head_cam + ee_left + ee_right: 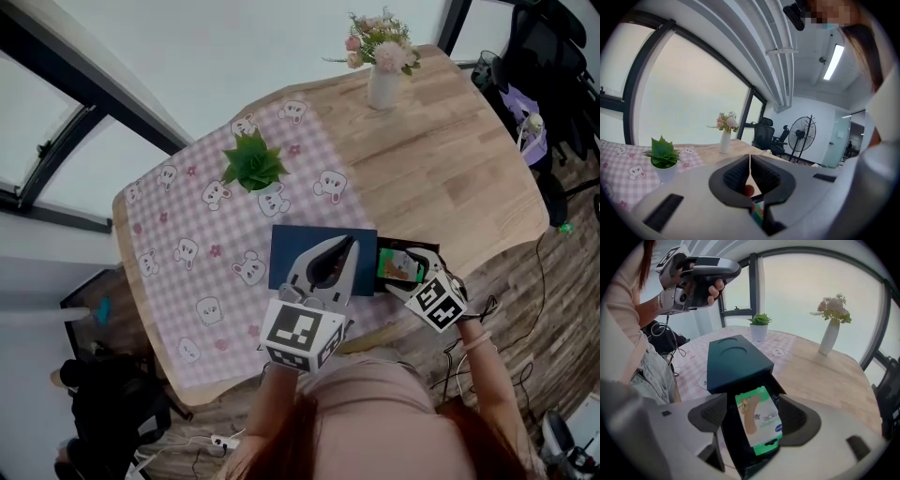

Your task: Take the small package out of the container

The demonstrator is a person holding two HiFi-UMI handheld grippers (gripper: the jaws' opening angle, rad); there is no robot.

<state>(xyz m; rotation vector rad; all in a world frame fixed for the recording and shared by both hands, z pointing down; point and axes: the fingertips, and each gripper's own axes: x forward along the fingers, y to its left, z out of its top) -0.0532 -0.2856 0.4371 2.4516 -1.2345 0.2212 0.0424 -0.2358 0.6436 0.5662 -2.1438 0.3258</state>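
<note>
A dark teal box (305, 246) lies on the table, its black drawer (386, 247) pulled out to the right. In the drawer lies a small green and white package (401, 266) with a plaster pictured on it. My right gripper (405, 262) hangs over the drawer, tilted down. In the right gripper view its jaws stand wide on both sides of the package (758, 420), and the pads do not touch it. My left gripper (350, 242) hovers above the box's right end, shut with nothing held. The left gripper view shows its jaws (750, 169) closed together.
A pink checked cloth with bears (187, 244) covers the table's left half, under part of the box. A small potted plant (255, 167) stands behind the box, and a white vase of flowers (382, 66) at the far edge. Office chairs (548, 56) stand beyond the table.
</note>
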